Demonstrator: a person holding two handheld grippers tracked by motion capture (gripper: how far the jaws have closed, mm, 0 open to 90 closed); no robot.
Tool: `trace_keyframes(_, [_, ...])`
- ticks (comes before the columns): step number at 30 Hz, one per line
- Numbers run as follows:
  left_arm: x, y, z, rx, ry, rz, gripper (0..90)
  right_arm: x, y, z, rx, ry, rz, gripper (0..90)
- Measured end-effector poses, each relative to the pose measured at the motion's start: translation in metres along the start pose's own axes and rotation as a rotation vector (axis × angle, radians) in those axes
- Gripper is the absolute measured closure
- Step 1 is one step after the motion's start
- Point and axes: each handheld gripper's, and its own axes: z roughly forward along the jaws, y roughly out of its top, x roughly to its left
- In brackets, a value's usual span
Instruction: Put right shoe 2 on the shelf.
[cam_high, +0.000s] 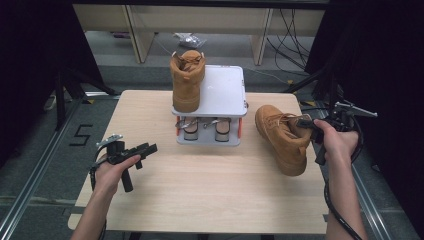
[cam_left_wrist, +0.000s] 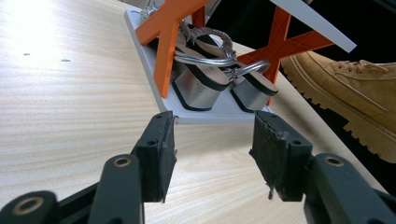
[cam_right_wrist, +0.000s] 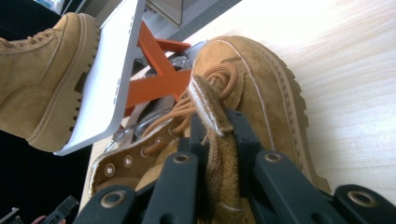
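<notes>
A tan suede boot lies tilted on the right side of the wooden table. My right gripper is shut on its tongue, the two jaws pinching it at the collar. A matching boot stands upright on the left of the white rack's top shelf. My left gripper hovers open over the table's left part, its jaws wide apart with nothing between them, pointed at the rack's lower shelf.
A pair of silver block-heeled sandals sits on the rack's lower shelf between orange cross supports. The right half of the top shelf is bare. Bare tabletop stretches along the front. Beyond the table are floor and cables.
</notes>
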Motion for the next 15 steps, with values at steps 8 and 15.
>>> trace_keyframes(8, [0.000, 0.002, -0.001, -0.011, 0.003, -0.005, 48.1, 0.004, 0.004, 0.005, 0.007, 0.012, 0.009, 83.3])
trace_keyframes(15, [0.001, 0.001, -0.002, -0.002, 0.006, 0.008, 48.0, 0.010, 0.008, 0.004, -0.010, 0.028, 0.039, 83.3])
